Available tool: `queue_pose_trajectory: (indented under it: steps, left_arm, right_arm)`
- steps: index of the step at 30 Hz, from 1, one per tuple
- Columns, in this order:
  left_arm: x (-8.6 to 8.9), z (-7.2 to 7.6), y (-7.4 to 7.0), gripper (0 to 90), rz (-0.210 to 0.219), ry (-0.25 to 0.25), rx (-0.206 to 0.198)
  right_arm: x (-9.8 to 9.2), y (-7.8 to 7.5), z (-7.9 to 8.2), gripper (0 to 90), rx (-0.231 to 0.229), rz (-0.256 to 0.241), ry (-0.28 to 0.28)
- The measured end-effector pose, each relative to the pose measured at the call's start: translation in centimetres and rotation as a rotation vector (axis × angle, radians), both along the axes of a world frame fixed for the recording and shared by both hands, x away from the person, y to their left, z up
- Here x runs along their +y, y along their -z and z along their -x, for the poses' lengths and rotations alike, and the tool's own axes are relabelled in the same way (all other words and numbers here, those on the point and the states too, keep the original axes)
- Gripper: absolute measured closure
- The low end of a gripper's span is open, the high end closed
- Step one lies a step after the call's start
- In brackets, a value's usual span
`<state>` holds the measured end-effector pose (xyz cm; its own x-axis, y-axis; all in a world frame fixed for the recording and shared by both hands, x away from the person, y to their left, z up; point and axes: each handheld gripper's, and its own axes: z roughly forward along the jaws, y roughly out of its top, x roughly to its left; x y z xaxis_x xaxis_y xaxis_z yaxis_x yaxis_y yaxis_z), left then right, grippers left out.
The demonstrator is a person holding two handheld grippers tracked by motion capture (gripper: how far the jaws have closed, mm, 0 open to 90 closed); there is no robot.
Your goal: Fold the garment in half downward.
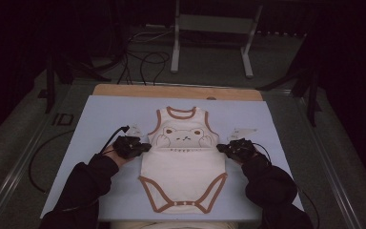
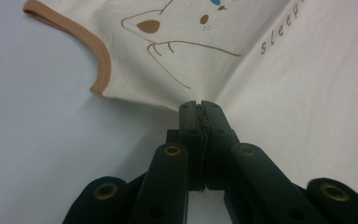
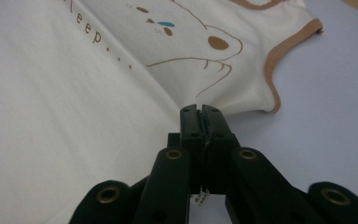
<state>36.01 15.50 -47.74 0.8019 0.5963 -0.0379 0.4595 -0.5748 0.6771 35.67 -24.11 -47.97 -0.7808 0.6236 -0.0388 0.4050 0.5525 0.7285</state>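
Both the left gripper [image 1: 145,146] and right gripper [image 1: 220,147] are pinching the bodysuit's [image 1: 183,179] side edges, clamped tight, seemingly for folding it.

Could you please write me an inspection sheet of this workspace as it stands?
Surface: pale blue mat on a wooden table.
Job's things: cream bodysuit with brown trim and bear print, lying front up, a crease across its middle.
Clutter: two small white scraps beside the bodysuit.
Grippers: left gripper shut on the bodysuit's left edge; right gripper shut on its right edge; both at the crease.
Cables: one trails from each gripper; more black cables on the floor behind.
Surroundings: dark room, white metal frame beyond the table.
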Motion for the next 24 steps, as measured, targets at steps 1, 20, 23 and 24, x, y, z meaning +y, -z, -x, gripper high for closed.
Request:
queue_pose_trajectory:
  steps: [1, 20, 23, 24]
  left_arm:
    - [0.1, 0.1, -0.1, 89.0, 0.000, 0.005, 0.001]
    - [0.4, 3.7, -1.8, 88.8, -0.022, 0.084, -0.032]
    - [0.4, 4.2, -1.8, 88.8, -0.022, 0.087, -0.037]
    - [0.4, 4.4, -1.9, 88.8, -0.027, 0.089, -0.041]
  right_arm:
    - [0.0, -0.1, 0.1, 89.1, -0.003, -0.004, -0.001]
    - [-0.1, -1.8, 3.7, 89.1, -0.042, 0.005, -0.050]
    - [-0.1, -2.0, 4.3, 89.0, -0.046, -0.001, -0.055]
    - [0.0, -2.0, 4.5, 89.0, -0.046, -0.002, -0.054]
